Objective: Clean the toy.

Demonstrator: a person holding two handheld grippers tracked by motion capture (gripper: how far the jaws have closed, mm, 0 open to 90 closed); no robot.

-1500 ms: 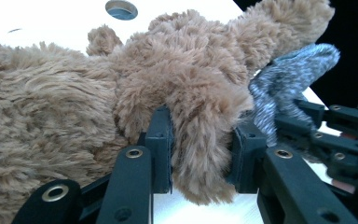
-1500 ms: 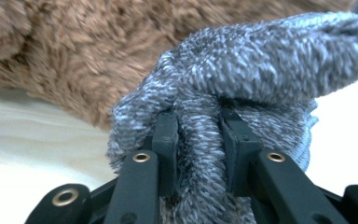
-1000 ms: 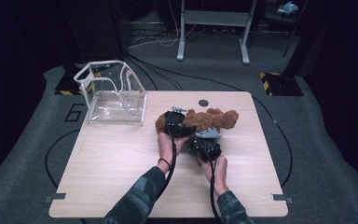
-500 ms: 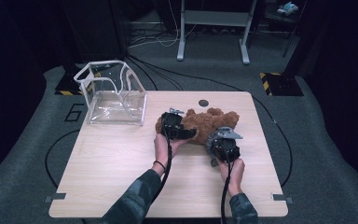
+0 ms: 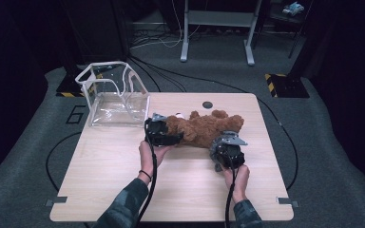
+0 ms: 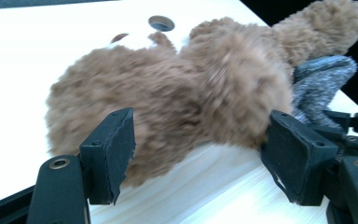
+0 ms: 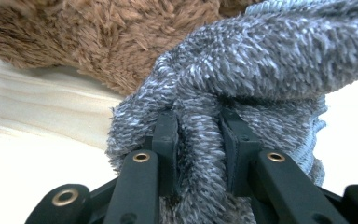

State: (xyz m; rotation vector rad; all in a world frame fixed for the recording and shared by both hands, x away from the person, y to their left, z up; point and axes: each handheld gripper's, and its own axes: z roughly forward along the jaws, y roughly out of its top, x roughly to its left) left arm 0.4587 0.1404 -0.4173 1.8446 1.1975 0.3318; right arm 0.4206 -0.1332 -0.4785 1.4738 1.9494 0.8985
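— Nearest the person, is the right gripper (image 7: 198,140) pinched on the fuzzy grey knit sock (image 7: 261,70)?

— Yes. Left gripper (image 5: 164,137), just opened, straddles the brown plush teddy bear (image 5: 202,129) mid-table ungripped; a pull could drag it.

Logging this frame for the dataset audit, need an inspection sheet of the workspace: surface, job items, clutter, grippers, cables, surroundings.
Surface: light wooden table, round hole near far edge.
Job's things: brown plush bear lying on the table; grey fuzzy sock on one of its limbs.
Clutter: clear plastic bag, standing open at the far left corner.
Grippers: left gripper open, jaws just opening, either side of the bear, pads not pressing; right gripper shut on the sock.
Cables: one black cable trails from each gripper; more on the floor.
Surroundings: dark carpet, grey metal stand beyond.
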